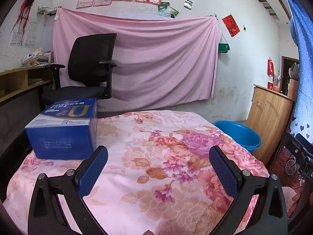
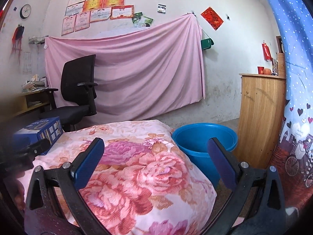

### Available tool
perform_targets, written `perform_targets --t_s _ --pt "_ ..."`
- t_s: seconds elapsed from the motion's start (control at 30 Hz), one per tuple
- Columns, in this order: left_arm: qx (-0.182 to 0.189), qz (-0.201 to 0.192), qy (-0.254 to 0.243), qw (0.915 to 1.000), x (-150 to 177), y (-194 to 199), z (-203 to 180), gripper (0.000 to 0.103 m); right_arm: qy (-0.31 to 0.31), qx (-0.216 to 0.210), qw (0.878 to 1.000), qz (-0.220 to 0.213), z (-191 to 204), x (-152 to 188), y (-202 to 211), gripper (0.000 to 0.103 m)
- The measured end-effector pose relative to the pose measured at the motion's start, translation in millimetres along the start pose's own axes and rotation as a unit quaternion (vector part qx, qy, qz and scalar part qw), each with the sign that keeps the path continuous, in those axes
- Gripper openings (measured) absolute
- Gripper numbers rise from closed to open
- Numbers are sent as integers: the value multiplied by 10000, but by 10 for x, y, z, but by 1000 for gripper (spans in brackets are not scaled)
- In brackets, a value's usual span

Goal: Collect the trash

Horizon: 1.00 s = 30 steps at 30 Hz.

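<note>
A pink sheet (image 1: 137, 58) hung on the far wall, with a black office chair (image 1: 88, 66) before it at left. A wooden cabinet (image 2: 260, 115) stood right, beneath certificates (image 2: 97, 7) and a clock (image 2: 25, 11).

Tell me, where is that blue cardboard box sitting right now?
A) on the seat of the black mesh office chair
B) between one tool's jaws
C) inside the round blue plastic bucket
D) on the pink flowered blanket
D: the blue cardboard box rests on the pink flowered blanket, beyond the open left gripper; the round blue plastic bucket stands on the floor beside it.
</note>
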<state>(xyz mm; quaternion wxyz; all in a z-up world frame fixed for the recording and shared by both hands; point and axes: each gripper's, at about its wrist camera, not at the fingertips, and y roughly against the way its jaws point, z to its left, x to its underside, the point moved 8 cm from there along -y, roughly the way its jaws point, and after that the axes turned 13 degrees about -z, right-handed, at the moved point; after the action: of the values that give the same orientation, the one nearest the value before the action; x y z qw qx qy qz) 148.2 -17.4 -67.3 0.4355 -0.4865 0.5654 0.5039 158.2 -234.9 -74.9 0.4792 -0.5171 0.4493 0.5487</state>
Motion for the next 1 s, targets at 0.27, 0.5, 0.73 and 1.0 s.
perform_targets --t_s 0.27,0.5,0.73,1.0 --pt "-147 23 -58 9999 60 192 62 101 -174 -91 9998 43 52 3 152 103" --pt "-251 -258 -17 9994 60 233 148 101 -165 -263 9994 -174 135 -28 251 103" --pt "-430 -330 -31 9985 85 223 222 101 87 -480 9987 -175 322 28 226 103" --pt "-406 -344 -35 9986 106 219 240 101 108 -335 9993 83 299 151 92 103"
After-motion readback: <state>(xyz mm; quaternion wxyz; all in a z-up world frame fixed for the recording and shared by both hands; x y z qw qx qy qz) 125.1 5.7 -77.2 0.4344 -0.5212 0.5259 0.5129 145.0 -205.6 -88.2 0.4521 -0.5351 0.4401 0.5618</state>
